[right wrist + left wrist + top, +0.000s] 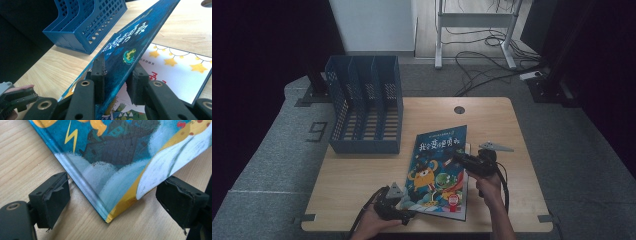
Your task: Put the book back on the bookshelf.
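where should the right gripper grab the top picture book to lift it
On its long open edge, coming in from the right side of the table. That edge of the top picture book is tilted up off the book underneath, so fingers fit above and below it. The right gripper already clamps there; the left gripper stands open around the near corner.

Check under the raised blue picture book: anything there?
A second book lies flat under the picture book, its pale cover with yellow stars showing in the right gripper view. The right gripper pinches the upper book's lifted edge; the rest of the lower cover stays hidden.
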`<state>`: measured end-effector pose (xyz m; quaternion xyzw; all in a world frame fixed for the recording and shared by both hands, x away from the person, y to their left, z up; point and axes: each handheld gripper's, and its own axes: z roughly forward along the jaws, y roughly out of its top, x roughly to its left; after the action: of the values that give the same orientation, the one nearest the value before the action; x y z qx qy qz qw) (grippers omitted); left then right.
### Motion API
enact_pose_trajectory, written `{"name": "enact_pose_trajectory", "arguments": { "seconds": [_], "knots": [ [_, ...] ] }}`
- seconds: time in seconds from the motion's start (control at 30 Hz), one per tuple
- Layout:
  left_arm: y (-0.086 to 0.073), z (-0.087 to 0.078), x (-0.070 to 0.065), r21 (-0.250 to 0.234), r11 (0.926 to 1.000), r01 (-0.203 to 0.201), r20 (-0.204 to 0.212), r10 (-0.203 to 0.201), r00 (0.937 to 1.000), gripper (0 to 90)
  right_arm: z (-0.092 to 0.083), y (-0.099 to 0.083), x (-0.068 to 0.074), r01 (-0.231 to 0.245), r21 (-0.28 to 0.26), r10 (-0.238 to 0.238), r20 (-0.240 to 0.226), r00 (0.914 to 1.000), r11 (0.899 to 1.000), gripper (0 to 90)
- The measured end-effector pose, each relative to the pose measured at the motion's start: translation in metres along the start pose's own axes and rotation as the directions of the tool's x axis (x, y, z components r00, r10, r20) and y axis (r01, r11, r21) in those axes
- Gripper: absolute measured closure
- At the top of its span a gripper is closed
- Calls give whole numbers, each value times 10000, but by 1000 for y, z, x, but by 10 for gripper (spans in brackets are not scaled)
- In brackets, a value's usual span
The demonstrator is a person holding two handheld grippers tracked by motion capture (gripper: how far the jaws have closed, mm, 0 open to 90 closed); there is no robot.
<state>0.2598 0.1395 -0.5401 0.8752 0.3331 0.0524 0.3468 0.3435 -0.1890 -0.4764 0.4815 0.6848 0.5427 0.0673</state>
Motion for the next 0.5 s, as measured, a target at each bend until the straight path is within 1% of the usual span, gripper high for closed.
{"name": "enact_pose_trajectory", "arguments": {
  "seconds": [0.13,0.33,0.5],
  "knots": [
    [1,1,0,13,10000,15,16,-15,10000,117,-3,1,4,201,-160,-200,51,9998,9997,691],
    [3,2,1,87,10000,-15,33,15,10000,117,-8,4,10,661,-464,-658,68,9978,9967,693],
    [5,3,2,121,9999,18,21,-18,10000,117,-11,5,14,886,-596,-877,181,9960,9943,692]
  ]
}}
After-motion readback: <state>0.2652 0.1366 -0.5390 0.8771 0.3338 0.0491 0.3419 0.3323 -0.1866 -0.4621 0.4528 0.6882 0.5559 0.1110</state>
